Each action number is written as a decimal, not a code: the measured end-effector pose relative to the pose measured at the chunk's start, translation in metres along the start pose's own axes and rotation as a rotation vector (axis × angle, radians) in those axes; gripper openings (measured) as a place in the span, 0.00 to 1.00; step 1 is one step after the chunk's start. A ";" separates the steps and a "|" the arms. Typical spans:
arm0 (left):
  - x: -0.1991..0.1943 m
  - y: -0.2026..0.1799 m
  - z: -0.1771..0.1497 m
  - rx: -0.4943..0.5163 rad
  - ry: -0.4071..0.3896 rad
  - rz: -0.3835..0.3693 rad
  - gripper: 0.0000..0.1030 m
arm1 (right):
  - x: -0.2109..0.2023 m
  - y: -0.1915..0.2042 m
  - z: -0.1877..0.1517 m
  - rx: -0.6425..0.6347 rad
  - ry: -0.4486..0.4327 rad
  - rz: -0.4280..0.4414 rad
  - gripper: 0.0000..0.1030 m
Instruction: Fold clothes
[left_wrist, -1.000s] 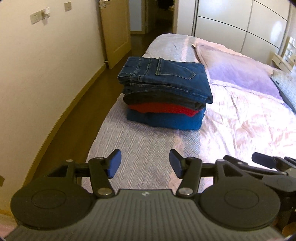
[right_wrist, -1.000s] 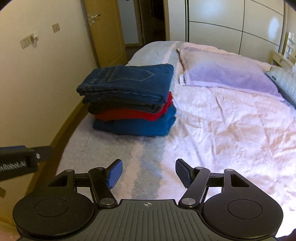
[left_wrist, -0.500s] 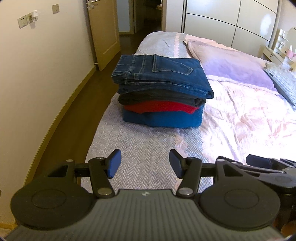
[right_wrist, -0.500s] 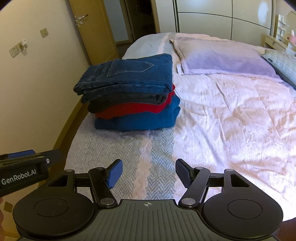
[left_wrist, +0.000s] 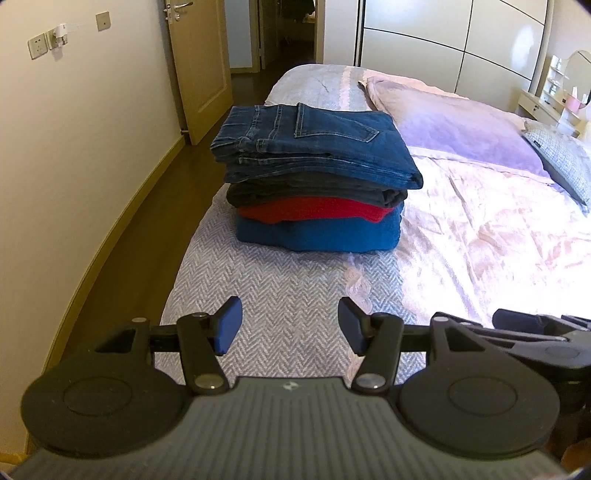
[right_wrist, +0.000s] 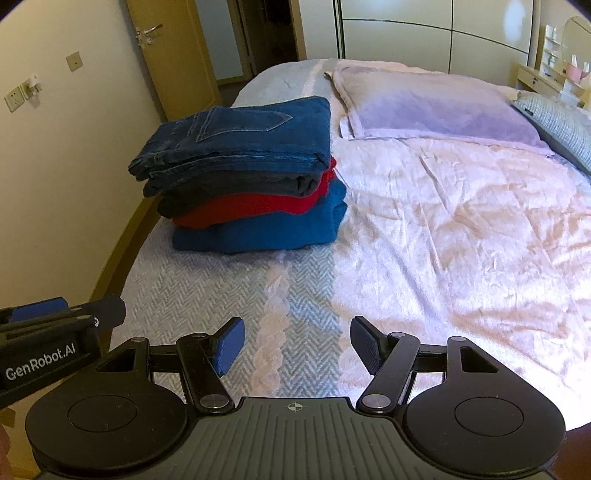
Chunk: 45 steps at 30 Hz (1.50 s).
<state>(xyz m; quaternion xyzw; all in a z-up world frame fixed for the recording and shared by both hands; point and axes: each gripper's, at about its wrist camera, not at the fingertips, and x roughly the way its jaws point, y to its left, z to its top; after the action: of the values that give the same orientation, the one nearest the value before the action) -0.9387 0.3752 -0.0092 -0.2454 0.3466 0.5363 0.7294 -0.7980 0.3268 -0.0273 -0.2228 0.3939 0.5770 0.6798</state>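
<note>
Four folded garments (left_wrist: 317, 181) stacked; two tongs (left_wrist: 290, 325) (right_wrist: 293, 345) spread, empty.

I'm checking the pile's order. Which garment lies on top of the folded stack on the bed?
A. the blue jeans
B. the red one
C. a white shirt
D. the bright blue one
A: the blue jeans, back pocket up, top the stack, above dark, red and bright blue layers.

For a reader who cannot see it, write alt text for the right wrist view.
A neat stack of folded clothes sits on a bed: blue jeans on top, a dark garment, a red one, and a blue one at the bottom. The open right gripper hovers in the foreground, empty, with the left gripper at the left edge.
</note>
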 end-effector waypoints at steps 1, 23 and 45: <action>0.000 0.000 0.000 -0.001 -0.001 0.001 0.52 | 0.000 0.000 0.000 -0.001 -0.001 -0.001 0.65; 0.027 -0.003 0.019 -0.020 0.008 0.018 0.52 | 0.023 -0.003 0.022 -0.033 0.013 0.035 0.65; 0.048 0.004 0.046 -0.047 0.006 0.046 0.52 | 0.048 0.002 0.048 -0.061 0.038 0.069 0.65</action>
<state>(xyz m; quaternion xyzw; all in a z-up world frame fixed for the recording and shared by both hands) -0.9223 0.4397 -0.0167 -0.2562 0.3415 0.5601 0.7100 -0.7859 0.3925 -0.0365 -0.2409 0.3965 0.6075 0.6447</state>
